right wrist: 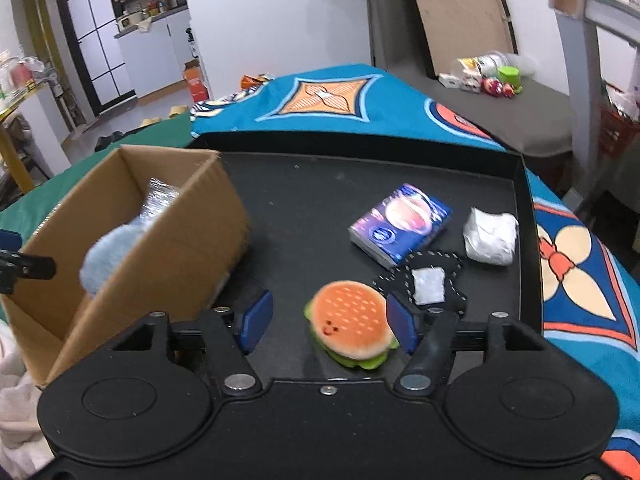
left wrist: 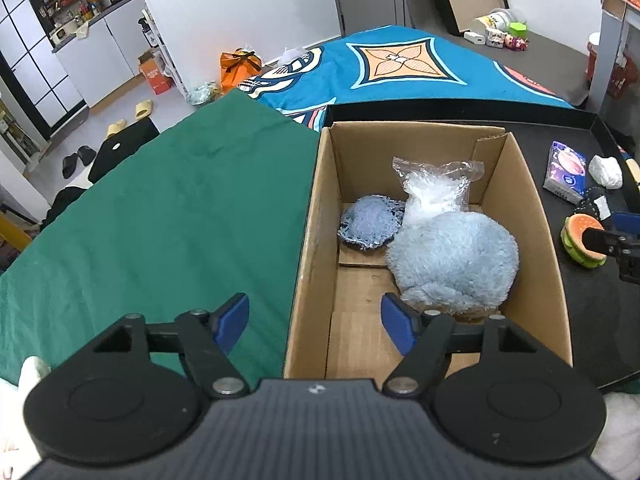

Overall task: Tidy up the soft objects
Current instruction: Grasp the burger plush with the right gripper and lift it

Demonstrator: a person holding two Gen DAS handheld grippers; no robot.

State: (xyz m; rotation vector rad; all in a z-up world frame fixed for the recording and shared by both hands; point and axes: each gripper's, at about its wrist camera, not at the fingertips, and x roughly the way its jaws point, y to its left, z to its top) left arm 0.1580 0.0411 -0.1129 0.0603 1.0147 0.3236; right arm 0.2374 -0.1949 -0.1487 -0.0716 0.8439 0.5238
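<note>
A cardboard box holds a fluffy light-blue plush, a round denim piece and a clear plastic bag. My left gripper hangs open over the box's near left wall with nothing between its fingers. To the right of the box, on a black tray, lies a burger plush. My right gripper is open around it. The burger sits close against the right finger and well apart from the left one. The same burger shows at the right edge of the left wrist view.
On the tray behind the burger lie a black stitched fabric piece, a blue tissue pack and a white wad. A green cloth covers the surface left of the box. A patterned blue blanket lies beyond.
</note>
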